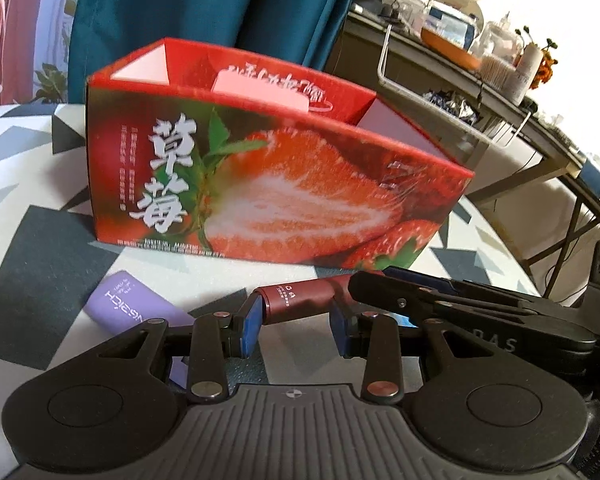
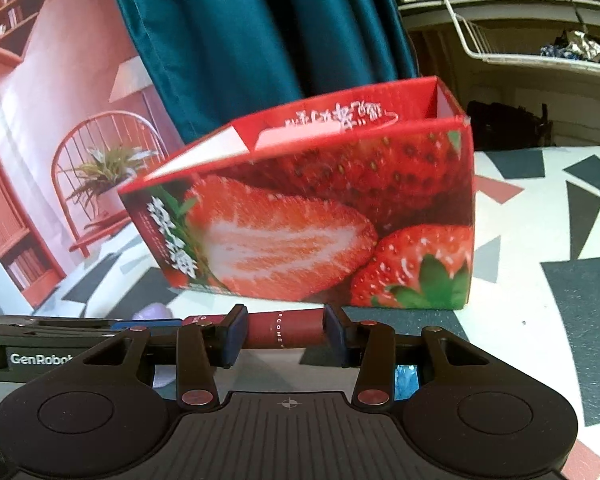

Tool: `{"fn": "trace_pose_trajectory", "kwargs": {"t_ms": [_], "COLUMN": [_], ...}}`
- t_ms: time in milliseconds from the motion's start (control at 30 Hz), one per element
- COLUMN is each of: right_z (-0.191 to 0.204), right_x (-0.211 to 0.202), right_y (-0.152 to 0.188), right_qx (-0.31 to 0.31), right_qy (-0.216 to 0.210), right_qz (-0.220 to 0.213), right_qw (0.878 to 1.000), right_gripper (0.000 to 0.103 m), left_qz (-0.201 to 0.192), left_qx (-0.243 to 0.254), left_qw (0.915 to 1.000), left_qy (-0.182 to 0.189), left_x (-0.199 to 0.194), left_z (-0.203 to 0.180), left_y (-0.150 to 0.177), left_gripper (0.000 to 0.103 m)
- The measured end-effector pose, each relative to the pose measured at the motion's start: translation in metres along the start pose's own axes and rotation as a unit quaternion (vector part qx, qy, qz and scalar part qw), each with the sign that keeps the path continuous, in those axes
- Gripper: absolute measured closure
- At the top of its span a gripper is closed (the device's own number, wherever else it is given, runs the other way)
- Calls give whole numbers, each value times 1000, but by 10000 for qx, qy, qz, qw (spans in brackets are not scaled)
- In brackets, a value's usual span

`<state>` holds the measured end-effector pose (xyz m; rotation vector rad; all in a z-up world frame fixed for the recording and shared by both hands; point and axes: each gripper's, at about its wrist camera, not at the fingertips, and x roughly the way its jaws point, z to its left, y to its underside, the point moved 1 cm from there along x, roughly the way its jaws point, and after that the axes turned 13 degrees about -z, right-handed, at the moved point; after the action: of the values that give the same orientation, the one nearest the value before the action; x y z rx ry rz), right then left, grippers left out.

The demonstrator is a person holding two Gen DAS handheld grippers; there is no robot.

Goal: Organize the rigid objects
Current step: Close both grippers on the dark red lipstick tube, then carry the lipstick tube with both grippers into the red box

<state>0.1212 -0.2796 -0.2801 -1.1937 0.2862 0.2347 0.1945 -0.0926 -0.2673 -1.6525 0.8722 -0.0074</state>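
Tabletop with a grey, white and red triangle-print cloth (image 1: 32,280). Nearest: both grippers share one dark red tube (image 1: 296,300), lying crosswise. Left gripper (image 1: 296,326) pads clamp its capped end; right gripper (image 2: 286,334) pads clamp the other end. Purple case (image 1: 128,304) lies flat just left of the tube, near the table's front. Behind: open strawberry box (image 1: 276,196), upright. Farther back: teal curtain (image 1: 204,8), cluttered shelf (image 1: 472,92).
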Motion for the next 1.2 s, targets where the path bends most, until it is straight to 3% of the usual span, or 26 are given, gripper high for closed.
{"fn": "trace_pose_trajectory", "kwargs": {"t_ms": [467,833,1200], "right_z": [19,31,32], "right_x": [-28,-14,27], "right_y": [-61,-88,-112], "right_qx": [-153,-270,-534], "right_qy": [22,-38,-14], "right_qz": [-723,-833,-733], "right_qw": [9973,9962,9959], "right_gripper": [63,63,63], "left_qz": [-621,-712,-799], "left_qx": [20,188,271], "left_qw": [9968,9969,9964], "left_qy": [501,266,121], "left_x": [-24,-14,6], "left_z": [-13,-13,-5], "left_y": [-57,-86,-109], "left_gripper": [63,63,63]}}
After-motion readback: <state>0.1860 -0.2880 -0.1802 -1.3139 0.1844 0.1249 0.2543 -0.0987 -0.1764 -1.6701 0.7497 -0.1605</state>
